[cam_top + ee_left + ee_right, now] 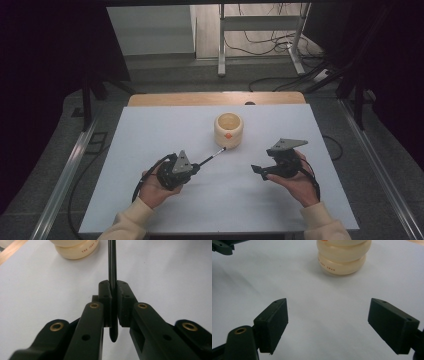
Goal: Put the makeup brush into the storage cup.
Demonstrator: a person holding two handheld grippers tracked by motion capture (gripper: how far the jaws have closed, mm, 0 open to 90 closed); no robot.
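A cream ribbed pot (229, 130) with an orange mark stands upright near the middle of the white table sheet (145, 145). My left gripper (197, 167) is shut on a thin black stick (212, 156) whose light tip points at the pot's base. In the left gripper view the stick (112, 265) runs up between the closed pads (105, 293), toward the pot (75, 250). My right gripper (257, 171) stands open to the right, nothing between its pads (273, 323), facing the pot (342, 257).
A strip of wooden table edge (215, 98) shows beyond the sheet. Behind it are a metal stand (260, 25) and loose cables on the floor. Part of the left gripper (222, 246) shows at the top left of the right gripper view.
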